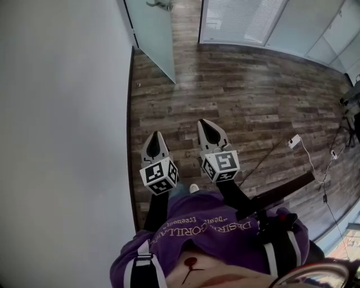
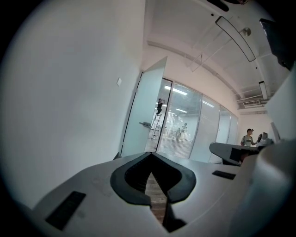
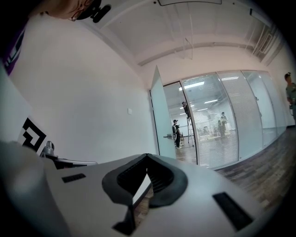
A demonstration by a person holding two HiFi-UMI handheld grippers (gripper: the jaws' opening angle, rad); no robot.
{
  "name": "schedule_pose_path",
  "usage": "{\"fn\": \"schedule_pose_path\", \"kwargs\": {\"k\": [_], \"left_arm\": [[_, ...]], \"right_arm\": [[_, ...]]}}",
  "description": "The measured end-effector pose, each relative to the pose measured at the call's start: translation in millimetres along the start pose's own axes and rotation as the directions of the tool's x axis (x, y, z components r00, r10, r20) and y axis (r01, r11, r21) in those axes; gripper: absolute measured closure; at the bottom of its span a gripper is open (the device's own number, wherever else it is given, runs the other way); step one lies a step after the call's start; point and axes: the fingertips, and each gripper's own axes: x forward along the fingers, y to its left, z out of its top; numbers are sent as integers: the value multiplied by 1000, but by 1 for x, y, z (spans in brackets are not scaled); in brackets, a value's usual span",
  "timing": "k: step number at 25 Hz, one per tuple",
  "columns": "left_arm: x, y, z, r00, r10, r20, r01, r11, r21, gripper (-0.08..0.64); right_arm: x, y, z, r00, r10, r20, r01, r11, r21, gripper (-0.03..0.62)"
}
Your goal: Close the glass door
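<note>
Approach comes first — the glass door [image 1: 153,35] stands ajar at twelve o'clock, well apart. The left gripper [image 1: 155,136] and right gripper [image 1: 207,124], both clenched empty, should meet its handle [image 1: 160,4] squarely.

Wood-plank floor [image 1: 242,84] — small white box [image 1: 294,140], likely charger, with thin cable [image 1: 313,167] lying at right.

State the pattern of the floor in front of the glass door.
Grey-brown wood planks in staggered strips. The floor shows best in the head view.
</note>
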Motion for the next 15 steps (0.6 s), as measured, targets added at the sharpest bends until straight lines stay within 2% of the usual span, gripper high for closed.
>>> {"fn": "schedule_pose_path", "kwargs": {"k": [15], "left_arm": [[78,75,45,1000,-24,16,24,1000,4,558]], "right_arm": [[113,30,16,999,-22,26,22,1000,-14,595]]}}
